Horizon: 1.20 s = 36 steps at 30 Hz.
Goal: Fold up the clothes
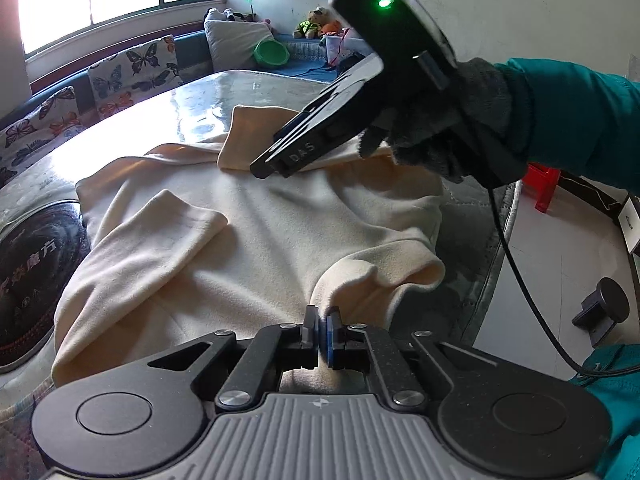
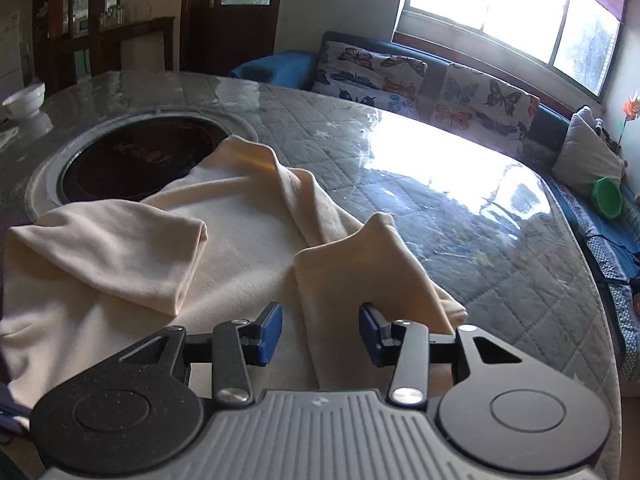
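**Cream fleece top spread on quilted counter**

Left wrist view: left claw (image 1: 322,330) pinched on a near fold of the cream fleece top (image 1: 256,240); right claw (image 1: 276,164) over the far sleeve, gloved hand (image 1: 436,136) gripping.

Right wrist view: right claw (image 2: 320,330) wide apart above the right sleeve (image 2: 360,276), grey quilted counter (image 2: 500,248) beneath.

Left gripper (image 1: 322,330): jaws pinched on a fold of the cream garment (image 1: 256,240)
Right gripper (image 1: 276,168): above the garment, held by a gloved hand (image 1: 440,132)
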{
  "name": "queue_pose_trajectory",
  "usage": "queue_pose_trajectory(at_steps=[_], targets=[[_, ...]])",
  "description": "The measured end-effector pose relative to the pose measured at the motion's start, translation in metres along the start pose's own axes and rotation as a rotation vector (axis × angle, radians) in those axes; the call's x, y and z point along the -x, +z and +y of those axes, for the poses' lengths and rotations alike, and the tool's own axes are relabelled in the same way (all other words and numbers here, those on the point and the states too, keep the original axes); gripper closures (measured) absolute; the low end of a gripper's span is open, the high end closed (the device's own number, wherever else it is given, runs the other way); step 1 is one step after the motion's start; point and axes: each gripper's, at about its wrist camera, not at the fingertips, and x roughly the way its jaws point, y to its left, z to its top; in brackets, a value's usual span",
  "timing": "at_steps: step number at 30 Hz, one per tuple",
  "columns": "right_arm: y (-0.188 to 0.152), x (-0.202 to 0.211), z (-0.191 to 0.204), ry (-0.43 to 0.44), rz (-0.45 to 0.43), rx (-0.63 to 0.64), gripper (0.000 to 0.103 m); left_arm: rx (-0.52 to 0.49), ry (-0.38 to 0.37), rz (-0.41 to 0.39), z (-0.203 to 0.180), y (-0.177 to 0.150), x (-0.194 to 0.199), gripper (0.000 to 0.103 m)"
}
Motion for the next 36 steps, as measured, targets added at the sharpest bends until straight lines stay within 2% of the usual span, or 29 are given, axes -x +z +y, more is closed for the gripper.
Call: queue_pose_trajectory(at_steps=[4, 7, 9, 11, 12, 13, 16, 18, 24, 29, 32, 36], targets=[[0.014, 0.015, -0.015, -0.006, -0.085, -0.062, 0.055, 0.012, 0.0, -0.004, 0.0, -0.002, 0.004, 0.098], [0.019, 0.009, -0.028, -0.054, -0.075, -0.067, 0.049, 0.012, -0.003, -0.006, 0.001, -0.003, 0.006, 0.096], [0.016, 0.003, -0.036, -0.041, -0.06, -0.095, 0.05, 0.013, -0.006, -0.006, 0.001, -0.003, 0.008, 0.096], [0.012, -0.002, -0.043, -0.019, -0.045, -0.127, 0.062, 0.02, -0.009, -0.007, 0.002, -0.004, 0.011, 0.095], [0.01, -0.005, -0.047, -0.009, -0.038, -0.143, 0.074, 0.023, -0.009, -0.007, 0.003, -0.004, 0.013, 0.094], [0.008, -0.007, -0.05, 0.002, -0.03, -0.158, 0.082, 0.026, -0.008, -0.008, 0.004, -0.004, 0.016, 0.093], [0.003, 0.0, -0.056, 0.013, -0.059, -0.175, 0.09, 0.03, 0.002, -0.02, 0.008, -0.003, 0.027, 0.091], [-0.001, 0.013, -0.059, -0.01, -0.093, -0.175, 0.092, 0.032, 0.024, -0.036, 0.013, 0.0, 0.032, 0.09], [-0.022, 0.064, -0.09, -0.162, -0.155, -0.216, 0.093, 0.064, 0.084, -0.086, 0.031, 0.015, 0.037, 0.084], [-0.052, 0.09, -0.12, -0.258, -0.136, -0.286, 0.094, 0.061, 0.051, -0.103, 0.036, 0.019, 0.041, 0.082], [-0.064, 0.09, -0.128, -0.259, -0.101, -0.33, 0.094, 0.048, 0.059, -0.087, 0.034, 0.019, 0.037, 0.082], [-0.067, 0.082, -0.125, -0.218, -0.104, -0.342, 0.09, 0.079, 0.071, -0.089, 0.033, 0.024, 0.024, 0.08]])
